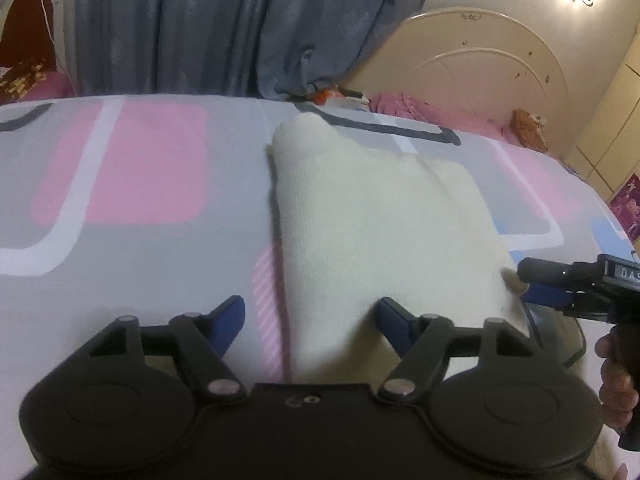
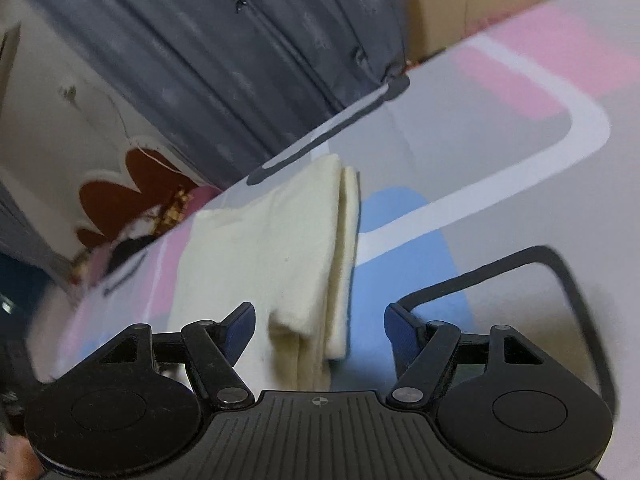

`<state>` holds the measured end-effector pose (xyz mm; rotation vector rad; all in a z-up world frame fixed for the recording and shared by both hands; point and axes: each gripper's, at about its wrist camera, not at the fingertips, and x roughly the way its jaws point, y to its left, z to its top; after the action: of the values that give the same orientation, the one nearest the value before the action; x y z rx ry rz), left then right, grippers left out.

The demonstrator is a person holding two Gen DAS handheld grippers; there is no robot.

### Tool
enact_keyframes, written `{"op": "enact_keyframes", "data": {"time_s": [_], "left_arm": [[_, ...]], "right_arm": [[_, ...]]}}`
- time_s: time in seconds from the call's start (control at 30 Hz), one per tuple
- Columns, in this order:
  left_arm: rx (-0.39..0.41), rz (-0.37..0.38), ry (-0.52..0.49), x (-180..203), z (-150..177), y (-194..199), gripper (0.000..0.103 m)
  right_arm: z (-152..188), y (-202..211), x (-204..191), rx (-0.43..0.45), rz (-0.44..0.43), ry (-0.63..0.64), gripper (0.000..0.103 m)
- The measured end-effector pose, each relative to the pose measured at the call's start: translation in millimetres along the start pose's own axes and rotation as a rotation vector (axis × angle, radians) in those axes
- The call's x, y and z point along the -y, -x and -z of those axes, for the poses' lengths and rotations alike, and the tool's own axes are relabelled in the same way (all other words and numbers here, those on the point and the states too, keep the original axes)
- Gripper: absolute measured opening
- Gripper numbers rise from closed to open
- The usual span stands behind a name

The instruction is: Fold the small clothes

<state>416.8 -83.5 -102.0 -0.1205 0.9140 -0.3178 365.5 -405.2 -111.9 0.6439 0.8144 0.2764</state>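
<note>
A cream knitted garment (image 1: 368, 216), folded into a thick rectangle, lies on the bed sheet (image 1: 120, 176), which is grey with pink, white and blue shapes. My left gripper (image 1: 311, 312) hangs open over its near left corner, the cloth's edge running between the blue fingertips (image 1: 234, 312) without being pressed. My right gripper (image 1: 526, 284) sits at the garment's right corner. In the right wrist view the right gripper (image 2: 320, 316) is open, and the garment's (image 2: 272, 248) stacked folded edge lies loose between its jaws.
A blue-grey curtain (image 1: 200, 20) hangs behind the bed, next to a cream headboard (image 1: 480, 64) and pink bedding (image 1: 420, 108). A person's hand (image 1: 616, 396) grips the right tool's handle. A black cable (image 2: 560, 264) loops across the sheet (image 2: 500, 160).
</note>
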Motion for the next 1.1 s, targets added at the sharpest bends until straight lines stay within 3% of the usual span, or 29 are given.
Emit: {"op": "enact_keyframes", "data": {"time_s": [0.2, 0.27, 0.3, 0.37, 0.5, 0.63, 0.73, 0.9, 1.1], "left_arm": [[-0.032, 0.065, 0.067, -10.6, 0.3, -11.2, 0.079], [-0.035, 0.086, 0.077, -11.4, -0.5, -15.0, 0.077], [-0.037, 0.096, 0.080, -11.0, -0.9, -17.4, 0.076], [-0.044, 0.118, 0.095, -10.3, -3.4, -21.7, 0.073], [-0.056, 0.175, 0.151, -7.2, -6.2, -29.0, 0.051], [-0.015, 0.071, 0.012, 21.1, -7.2, -20.0, 0.038], [0.016, 0.005, -0.071, 39.0, -7.4, -8.2, 0.033], [0.047, -0.056, -0.145, 51.0, -9.7, 17.7, 0.033], [0.078, -0.115, -0.161, 40.1, -6.1, 54.4, 0.033]], "right_arm": [[-2.6, -12.7, 1.9, -0.023, -0.025, -0.009, 0.070], [-3.1, -20.1, -2.0, -0.052, -0.024, 0.010, 0.047], [-2.8, -24.1, -3.6, -0.062, -0.026, 0.015, 0.046], [-2.7, -30.7, -8.8, -0.065, -0.020, 0.035, 0.046], [-2.5, -31.9, -13.1, -0.065, -0.014, 0.066, 0.045], [-0.4, -30.7, -26.8, -0.050, 0.022, 0.149, 0.032], [6.2, -28.7, -45.7, -0.026, 0.080, 0.252, 0.027], [15.5, -17.8, -70.9, 0.000, 0.101, 0.347, 0.025], [29.9, -15.1, -108.5, 0.004, 0.073, 0.418, 0.025]]}}
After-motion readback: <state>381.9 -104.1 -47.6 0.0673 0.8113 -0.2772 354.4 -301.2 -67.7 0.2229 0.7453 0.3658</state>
